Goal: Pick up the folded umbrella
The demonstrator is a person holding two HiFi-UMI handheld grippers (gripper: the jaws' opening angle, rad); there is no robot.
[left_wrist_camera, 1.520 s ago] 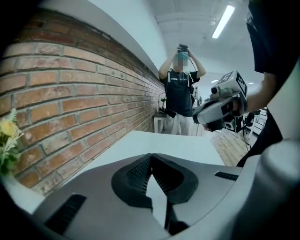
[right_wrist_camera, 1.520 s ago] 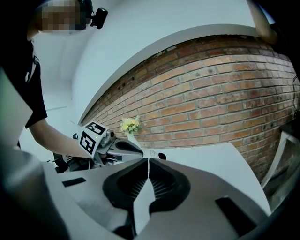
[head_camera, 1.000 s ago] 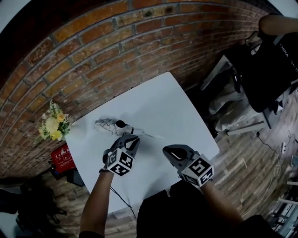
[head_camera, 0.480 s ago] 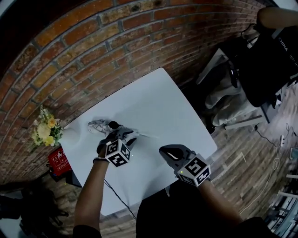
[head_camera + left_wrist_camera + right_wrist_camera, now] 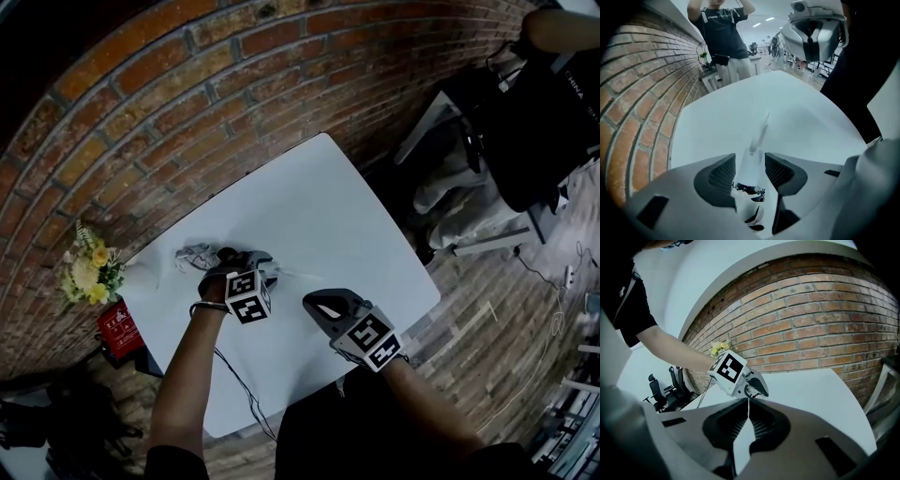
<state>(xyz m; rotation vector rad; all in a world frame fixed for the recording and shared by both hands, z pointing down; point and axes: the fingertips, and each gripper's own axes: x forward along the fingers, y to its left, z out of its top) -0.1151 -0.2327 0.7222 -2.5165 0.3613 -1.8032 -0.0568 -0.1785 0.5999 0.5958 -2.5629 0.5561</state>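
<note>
The folded umbrella (image 5: 199, 255), pale patterned fabric with a black handle and a thin tip pointing right, lies on the white table (image 5: 328, 216) near the brick wall. My left gripper (image 5: 247, 263) is steeply tilted down over it. In the left gripper view its jaws are opening on either side of the umbrella (image 5: 749, 171), which sits between the pads (image 5: 723, 174) with narrow gaps. My right gripper (image 5: 315, 302) hovers to the right of the umbrella's tip; in the right gripper view (image 5: 749, 405) its fingertips meet with nothing between them.
A bunch of yellow flowers (image 5: 89, 269) stands at the table's left corner, with a red box (image 5: 118, 327) on the floor below. The brick wall (image 5: 187, 112) runs behind the table. A person in a dark shirt (image 5: 723, 33) stands beyond the far end. A cable (image 5: 236, 380) trails off the near edge.
My left gripper has dropped onto the umbrella, rolled, and its jaws have spread around it. My right gripper has shifted left and a little lower.
</note>
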